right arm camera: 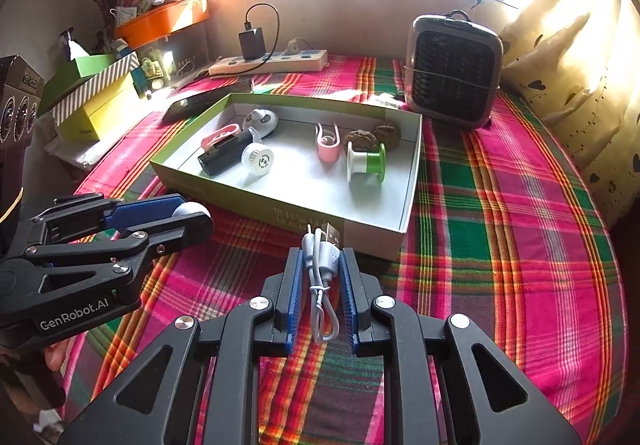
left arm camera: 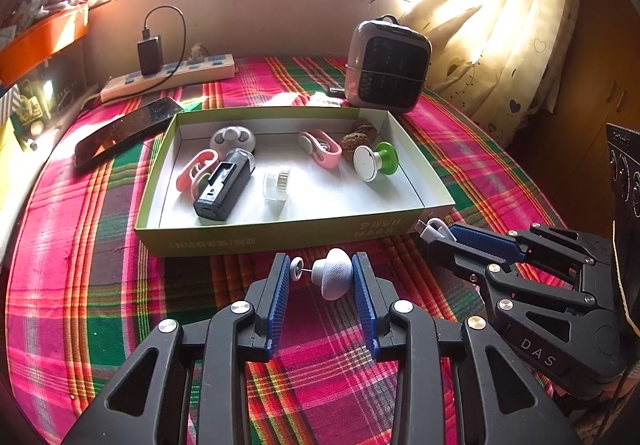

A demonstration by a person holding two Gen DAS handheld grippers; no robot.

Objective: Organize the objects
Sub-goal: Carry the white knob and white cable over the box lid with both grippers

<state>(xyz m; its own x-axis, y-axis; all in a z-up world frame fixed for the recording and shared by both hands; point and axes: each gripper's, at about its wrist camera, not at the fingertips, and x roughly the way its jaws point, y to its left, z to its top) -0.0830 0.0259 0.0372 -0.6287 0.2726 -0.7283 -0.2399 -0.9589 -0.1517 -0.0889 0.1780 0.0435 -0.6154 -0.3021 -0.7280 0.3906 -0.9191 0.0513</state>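
Left gripper [left arm camera: 320, 277]: pinching a small white mushroom-shaped piece [left arm camera: 334, 273] between its blue pads; the cap bears on one pad, and a thin pin with a little white disc [left arm camera: 296, 268] reaches toward the other. Whether the disc touches that pad I cannot tell.

Right gripper [right arm camera: 320, 265]: pressed in on a bundled white USB cable [right arm camera: 320, 265]; plug end pokes out ahead of the fingertips, a loop hangs back between the fingers.

Box [left arm camera: 280, 235]: open green-walled tray straight ahead of both grippers, its near wall just beyond the fingertips. Already holds a green-and-white spool [left arm camera: 376, 159], pink clips [left arm camera: 320, 147], a black device [left arm camera: 224, 189], a clear ribbed roll [left arm camera: 277, 181] and more.

Risk, mushroom piece: grip looks lopsided, on a rounded cap. Judged likely to pivot or pop out if the hand tilts going over the wall; it would then land on the plaid cloth [left arm camera: 100, 245] below the gripper.

Risk, cable: the trailing loop could snag on a finger at release and drag back out. The projecting plug may catch the near wall if carried in too low.

Risk, box: light card; a knock from either gripper would shove it away and jostle the contents.

Risk, crowding: the two grippers sit side by side, near each other; moving both in together invites a clash.

Free space: bare floor ahead, in the middle and the near part of the box.
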